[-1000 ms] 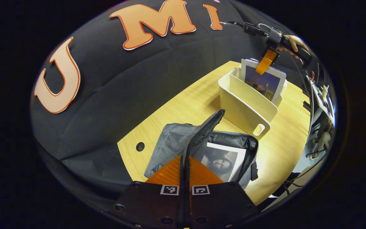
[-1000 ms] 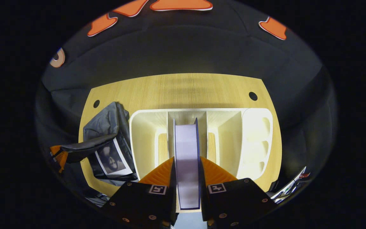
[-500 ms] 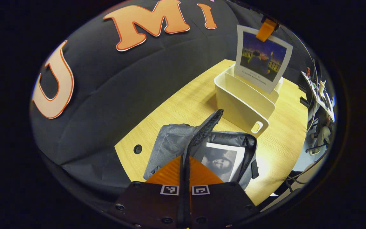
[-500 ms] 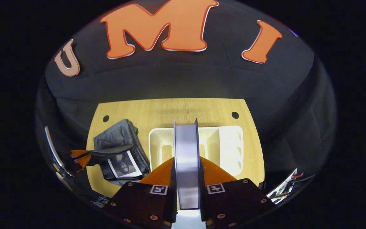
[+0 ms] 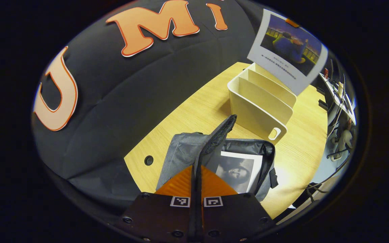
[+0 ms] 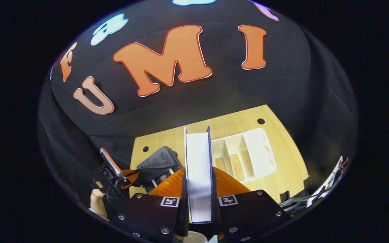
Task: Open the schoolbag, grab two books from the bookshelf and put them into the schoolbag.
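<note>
While lifted: book (image 6: 198,175) pinched in right gripper (image 6: 198,189), above shelf (image 5: 260,104)
Left gripper (image 5: 196,179): clamps bag (image 5: 184,152) flap (image 5: 219,133)

Wall: black cloth (image 5: 140,87) hangs in soft folds behind the bench and drapes down past its far edge.
Bench: pale wood-grain top (image 5: 198,111) with rounded corners; a bright pool of light falls on its near right part.
Cable holes: one round dark hole (image 5: 148,160) near the bench's far left corner, another (image 6: 260,121) near the far right corner.
Beyond the right edge: a cluttered, blurred area with dark cables (image 5: 336,108), too small to tell apart.
</note>
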Demonstrator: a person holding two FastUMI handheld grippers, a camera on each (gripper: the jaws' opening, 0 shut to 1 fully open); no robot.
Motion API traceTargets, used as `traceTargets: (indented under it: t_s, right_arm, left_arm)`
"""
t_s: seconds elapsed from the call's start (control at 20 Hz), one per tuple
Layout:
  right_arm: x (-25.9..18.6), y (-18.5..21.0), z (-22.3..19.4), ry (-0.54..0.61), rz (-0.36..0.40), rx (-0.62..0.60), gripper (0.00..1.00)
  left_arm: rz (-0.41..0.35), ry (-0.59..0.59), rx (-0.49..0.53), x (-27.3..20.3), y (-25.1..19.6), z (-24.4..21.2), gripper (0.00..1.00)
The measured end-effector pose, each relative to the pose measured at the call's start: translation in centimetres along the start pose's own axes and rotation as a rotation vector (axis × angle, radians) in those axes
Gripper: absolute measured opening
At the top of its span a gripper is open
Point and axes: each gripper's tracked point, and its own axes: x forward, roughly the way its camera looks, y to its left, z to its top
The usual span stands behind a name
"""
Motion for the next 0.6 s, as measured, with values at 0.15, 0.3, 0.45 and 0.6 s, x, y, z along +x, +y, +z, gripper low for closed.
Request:
traceTargets:
  t_s: [0.15,0.3,0.45,0.6]
  right_arm:
    - [0.7,1.5,-5.0,0.019,0.166,0.183,0.27]
    - [4.1,2.1,-11.1,0.068,0.255,0.354,0.27]
    - [7.3,3.2,-15.4,0.107,0.348,0.528,0.27]
    - [11.6,4.1,-19.7,0.155,0.368,0.669,0.27]
  left_arm:
    - [0.019,0.005,0.003,-0.6,0.4,0.3,0.00]
    - [0.035,0.004,0.008,-1.1,0.7,0.8,0.00]
    - [0.045,0.001,0.015,-1.4,0.7,1.1,0.00]
    - [0.057,0.007,0.017,-1.6,0.7,1.4,0.01]
